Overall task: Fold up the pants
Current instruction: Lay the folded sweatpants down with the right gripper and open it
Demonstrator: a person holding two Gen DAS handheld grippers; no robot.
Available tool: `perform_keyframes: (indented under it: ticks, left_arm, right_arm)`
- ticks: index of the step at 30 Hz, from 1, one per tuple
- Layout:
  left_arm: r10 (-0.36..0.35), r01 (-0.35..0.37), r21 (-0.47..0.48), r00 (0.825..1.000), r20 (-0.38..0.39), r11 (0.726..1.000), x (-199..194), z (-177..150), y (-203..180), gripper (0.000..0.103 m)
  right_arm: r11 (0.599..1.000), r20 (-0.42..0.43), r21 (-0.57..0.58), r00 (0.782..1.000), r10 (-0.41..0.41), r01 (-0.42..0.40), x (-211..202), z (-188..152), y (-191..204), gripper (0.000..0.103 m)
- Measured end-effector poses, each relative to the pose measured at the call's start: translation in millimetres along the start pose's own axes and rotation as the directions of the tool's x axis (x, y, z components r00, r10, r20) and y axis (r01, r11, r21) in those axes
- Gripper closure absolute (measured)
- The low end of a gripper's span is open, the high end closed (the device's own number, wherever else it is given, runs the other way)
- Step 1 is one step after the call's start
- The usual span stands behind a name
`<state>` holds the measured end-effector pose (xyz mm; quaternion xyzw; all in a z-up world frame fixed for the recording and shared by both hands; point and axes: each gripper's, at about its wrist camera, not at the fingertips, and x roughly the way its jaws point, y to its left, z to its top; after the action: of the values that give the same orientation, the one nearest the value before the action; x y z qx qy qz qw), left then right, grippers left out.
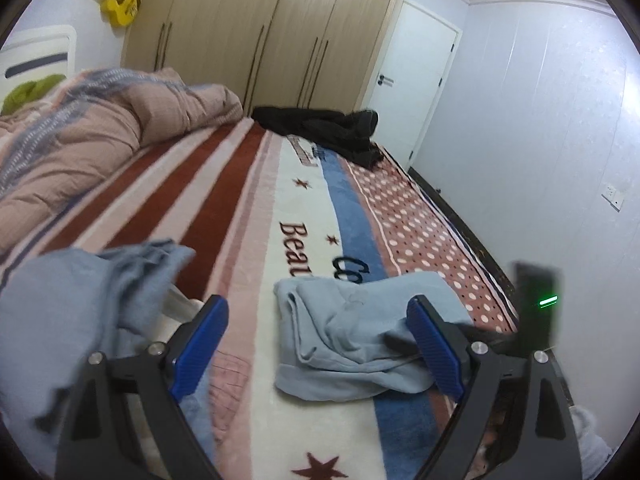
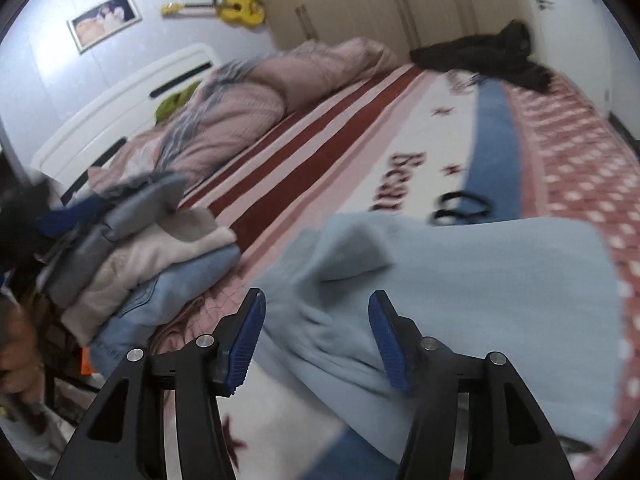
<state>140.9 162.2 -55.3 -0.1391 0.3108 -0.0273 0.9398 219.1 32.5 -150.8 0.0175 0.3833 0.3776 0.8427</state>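
The left tongs (image 1: 318, 354) point down at a slant over the bed (image 1: 256, 208), jaws spread wide, nothing between the blue pads (image 1: 200, 350). The right tongs (image 2: 316, 338) also slant downward, jaws partly spread. The light blue pants (image 2: 460, 292) lie between and beyond their pads (image 2: 248, 340); the pads do not press the cloth. In the left wrist view, part of the right tongs' dark body with a green light (image 1: 546, 302) shows at the right edge, beside the pants (image 1: 352, 332).

The pants rest on the near part of the bed, on the white and blue bands of the striped blanket (image 1: 360, 208). They lie as a loose, rumpled bundle with several layers overlapping; the fabric is soft, plain pale blue, with rounded creases. The right wrist view is blurred, so finer edges cannot be told.

To the left of the pants stands a stack of folded clothes (image 2: 160, 256): grey on top, cream below, denim at the bottom. A person's hand (image 2: 18, 348) shows at the far left edge of that view.

Beyond the pants the blanket lies open and flat across the middle of the bed. Farther left a pink quilt (image 1: 120, 120) is heaped. At the far end lies a dark garment (image 1: 328, 128). Behind it stand the wardrobe (image 1: 260, 32), a white door (image 1: 416, 80), and a yellow guitar (image 1: 116, 0) on the wall.
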Motion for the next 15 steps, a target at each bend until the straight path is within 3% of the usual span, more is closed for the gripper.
perform_keyframes:
  ticks: [2,5,8,12,15]
  left_arm:
    - [0.008,-0.008,0.003,0.999,-0.037,1.0,18,-4,-4,0.014]
    - [0.007,-0.006,0.009,0.995,-0.097,1.0,47,-13,-13,0.014]
    - [0.006,0.0,0.041,0.991,-0.132,0.999,76,-21,-28,0.014]
    - [0.136,-0.117,0.143,0.982,-0.13,0.983,112,-19,-45,0.015]
    - [0.225,-0.194,0.215,0.966,-0.128,0.957,140,-19,-50,0.019]
  right_arm:
    - [0.999,0.031,0.011,0.999,-0.038,0.037,-22,1,-13,0.049]
    - [0.983,0.07,0.022,0.98,-0.185,0.183,-56,-6,-46,0.047]
    - [0.965,0.058,0.084,0.965,-0.254,0.249,-73,-16,-80,0.047]
    - [0.945,0.031,0.154,0.955,-0.296,0.288,-79,-30,-110,0.047]
    - [0.945,0.013,0.185,0.961,-0.276,0.269,-79,-38,-122,0.047]
